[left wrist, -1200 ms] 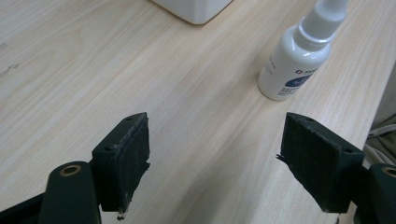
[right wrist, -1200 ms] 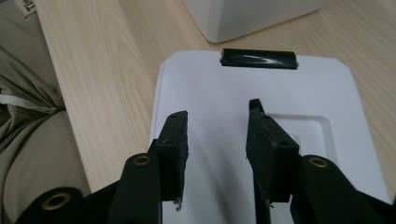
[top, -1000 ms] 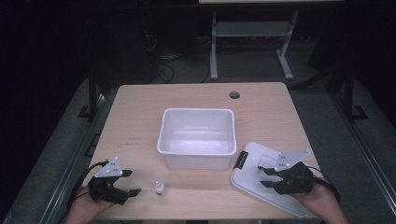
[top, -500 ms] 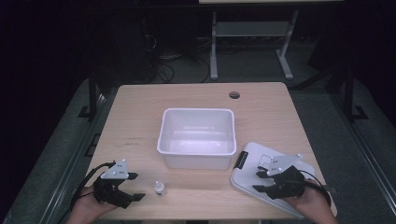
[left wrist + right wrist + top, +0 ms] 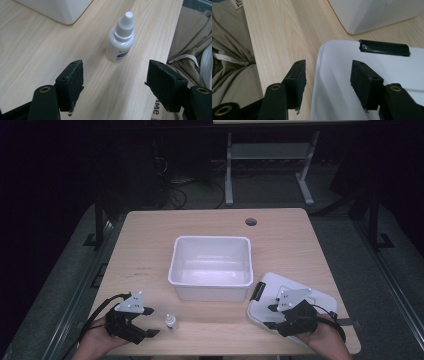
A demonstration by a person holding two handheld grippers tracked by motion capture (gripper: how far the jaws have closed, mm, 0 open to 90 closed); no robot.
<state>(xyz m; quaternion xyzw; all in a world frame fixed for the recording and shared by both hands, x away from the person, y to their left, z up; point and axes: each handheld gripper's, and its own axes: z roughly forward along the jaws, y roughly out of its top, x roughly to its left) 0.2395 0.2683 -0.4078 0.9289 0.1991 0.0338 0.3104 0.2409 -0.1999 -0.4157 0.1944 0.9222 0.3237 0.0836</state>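
Left gripper [image 5: 113, 82]: jaws stand wide apart and hold nothing; both black pads hang just above the light wooden table [image 5: 37, 45].
Small white plastic dropper bottle with a ribbed white cap [image 5: 120, 41]: stands upright on the table just ahead of the left gripper, in line with the gap between its jaws and touching neither pad.
Same bottle from above [image 5: 171, 322]: just beside the left gripper [image 5: 145, 322], on the side toward the right gripper, near the table's front edge.
Right gripper [image 5: 328, 80]: jaws apart, less widely than the left pair, and straddling the corner edge of the flat white plastic lid [image 5: 342, 90]; one pad sits over the bare wood, the other over the lid; whether either pad touches the lid, I cannot tell.
Black clip handle on the lid [image 5: 384, 48]: ahead of the right gripper, at the lid's far edge.
Open white rectangular plastic tub [image 5: 211, 285]: beyond both grippers, between them; its near corner shows ahead of the right gripper [image 5: 275, 315], close to the lid [image 5: 320, 297].
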